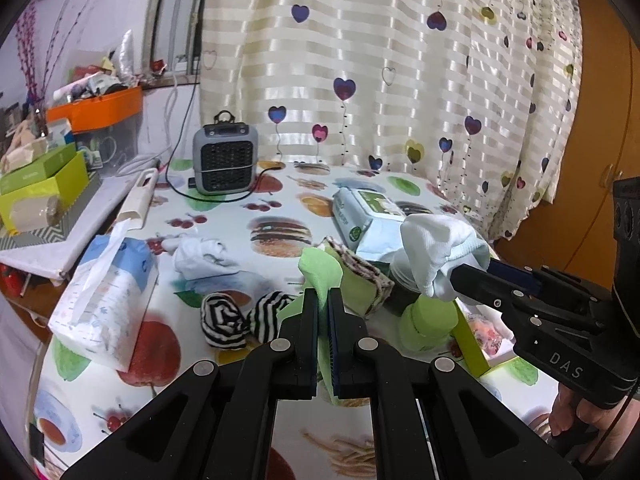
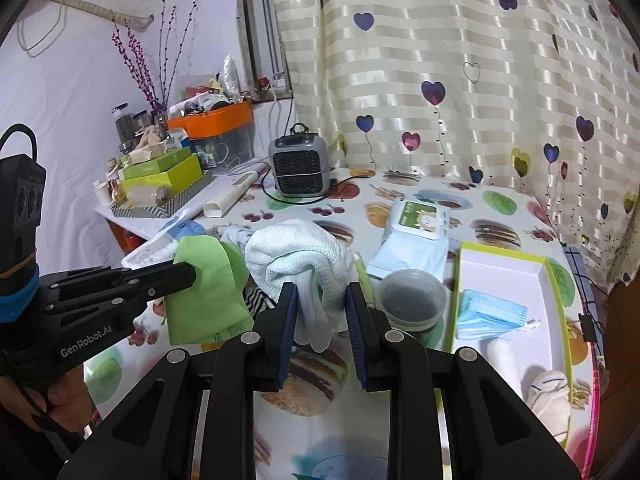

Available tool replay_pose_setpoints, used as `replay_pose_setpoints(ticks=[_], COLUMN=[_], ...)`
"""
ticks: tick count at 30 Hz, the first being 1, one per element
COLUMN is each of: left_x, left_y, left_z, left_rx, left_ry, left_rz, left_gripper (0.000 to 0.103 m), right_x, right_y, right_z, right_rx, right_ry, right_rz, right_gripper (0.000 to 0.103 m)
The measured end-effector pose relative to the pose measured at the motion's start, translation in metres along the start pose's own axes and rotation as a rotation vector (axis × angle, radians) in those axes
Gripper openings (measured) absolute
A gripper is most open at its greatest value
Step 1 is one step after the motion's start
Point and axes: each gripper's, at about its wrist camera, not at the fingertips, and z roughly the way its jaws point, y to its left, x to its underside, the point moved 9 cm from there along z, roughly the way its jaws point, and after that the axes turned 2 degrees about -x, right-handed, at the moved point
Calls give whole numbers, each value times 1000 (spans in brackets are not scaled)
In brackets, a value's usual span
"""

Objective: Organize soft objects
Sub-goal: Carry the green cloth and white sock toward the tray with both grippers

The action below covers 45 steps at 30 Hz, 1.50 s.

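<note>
While both items were held above the printed tablecloth (image 2: pixel 500 200), a green sock (image 2: pixel 204 292) was clamped in the closed left gripper (image 1: pixel 324 300); a white sock (image 2: pixel 304 264) was pinched in the right gripper (image 2: pixel 322 300), beside a lidded jar (image 2: pixel 412 300) and green-rimmed box (image 2: pixel 556 276)

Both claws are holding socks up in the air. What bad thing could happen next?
The white sock hangs in the right claw with its pads apart, so it might slip out. Right below sits a small plastic tub; a dropped sock or a low claw could knock it. The left claw pinches only the edge of the green sock, so that one could slide free and land on the striped socks.
</note>
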Motion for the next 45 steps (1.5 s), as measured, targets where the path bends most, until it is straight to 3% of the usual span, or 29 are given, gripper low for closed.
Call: replay_pose_setpoints(ticks=[31,45], left_x=[-21,-36], left_y=[-71,-116], left_z=[20,30], left_rx=[108,191], left_ry=[-9,-13], left_rz=[89,135], left_gripper=[5,5], right_x=[8,16], right_y=[-63,-117], right_z=[-28,-45], right_rx=[109,197], right_ry=[-24,-36], right_rz=[79,156], right_gripper=[26,26])
